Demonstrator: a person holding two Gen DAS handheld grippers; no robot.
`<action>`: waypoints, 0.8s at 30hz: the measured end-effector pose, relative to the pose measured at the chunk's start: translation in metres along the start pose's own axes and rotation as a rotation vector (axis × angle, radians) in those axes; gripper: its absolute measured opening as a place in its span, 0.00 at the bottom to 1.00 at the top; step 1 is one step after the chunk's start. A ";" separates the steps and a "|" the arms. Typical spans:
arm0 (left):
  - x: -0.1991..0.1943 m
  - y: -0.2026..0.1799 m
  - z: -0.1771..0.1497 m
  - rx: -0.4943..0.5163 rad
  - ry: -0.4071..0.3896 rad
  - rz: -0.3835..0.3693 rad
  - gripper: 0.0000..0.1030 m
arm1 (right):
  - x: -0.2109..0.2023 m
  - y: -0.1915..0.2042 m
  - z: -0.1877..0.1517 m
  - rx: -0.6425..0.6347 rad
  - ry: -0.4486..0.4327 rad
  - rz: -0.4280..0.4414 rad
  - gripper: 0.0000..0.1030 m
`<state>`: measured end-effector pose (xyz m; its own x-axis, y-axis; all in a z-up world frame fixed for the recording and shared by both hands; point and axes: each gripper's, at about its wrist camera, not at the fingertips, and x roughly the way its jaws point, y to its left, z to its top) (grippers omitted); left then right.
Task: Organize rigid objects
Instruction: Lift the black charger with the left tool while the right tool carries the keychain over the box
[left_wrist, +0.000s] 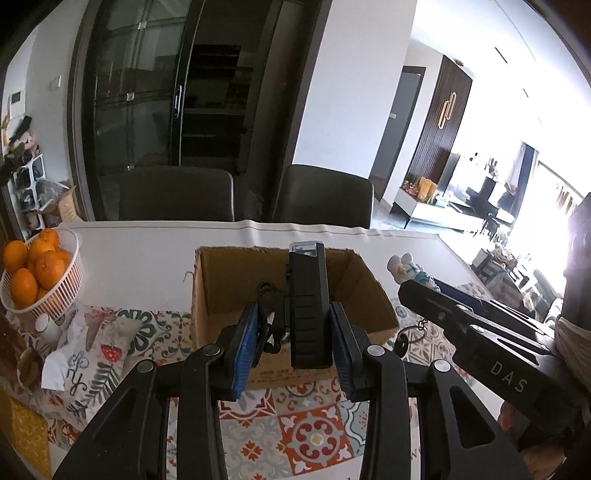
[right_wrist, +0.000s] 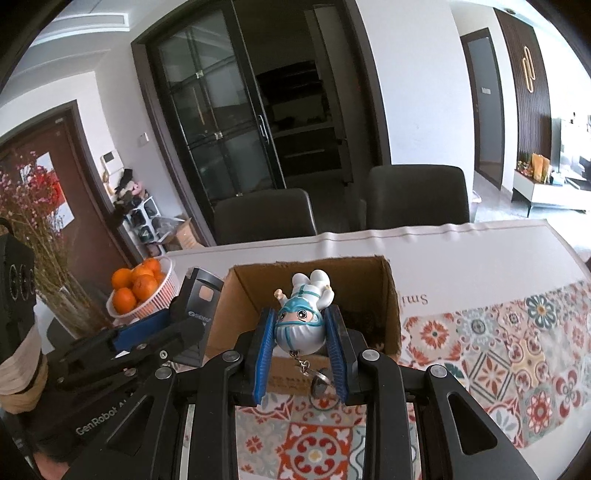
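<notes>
An open cardboard box (left_wrist: 354, 291) stands on the patterned tablecloth; it also shows in the right wrist view (right_wrist: 388, 295). My left gripper (left_wrist: 295, 343) is shut on a black rectangular device (left_wrist: 308, 306) with a black strap, held above the box's near wall. My right gripper (right_wrist: 303, 354) is shut on a white and blue figurine keychain (right_wrist: 301, 321), its key ring hanging below, held over the box's near edge. The figurine (left_wrist: 404, 267) and the right gripper (left_wrist: 480, 332) show at the right of the left wrist view.
A white basket of oranges (left_wrist: 70, 280) sits at the table's left, with crumpled paper (left_wrist: 62, 362) and a small bottle beside it. Two dark chairs (left_wrist: 325, 195) stand behind the table. Dried flowers (right_wrist: 33, 229) stand at the far left.
</notes>
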<state>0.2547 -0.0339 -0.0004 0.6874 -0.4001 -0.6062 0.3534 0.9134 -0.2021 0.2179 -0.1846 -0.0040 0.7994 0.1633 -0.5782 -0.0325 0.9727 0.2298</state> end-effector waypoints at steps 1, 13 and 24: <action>0.001 0.001 0.003 -0.002 0.000 0.002 0.36 | 0.002 0.000 0.003 -0.001 -0.001 0.000 0.28; 0.026 0.005 0.033 0.016 0.029 0.040 0.36 | 0.028 0.000 0.036 -0.052 0.008 -0.020 0.28; 0.070 0.016 0.036 0.001 0.135 0.067 0.36 | 0.071 -0.008 0.040 -0.052 0.111 -0.030 0.28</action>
<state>0.3314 -0.0498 -0.0180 0.6182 -0.3241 -0.7161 0.3101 0.9377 -0.1567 0.2992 -0.1877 -0.0155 0.7294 0.1483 -0.6678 -0.0430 0.9842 0.1716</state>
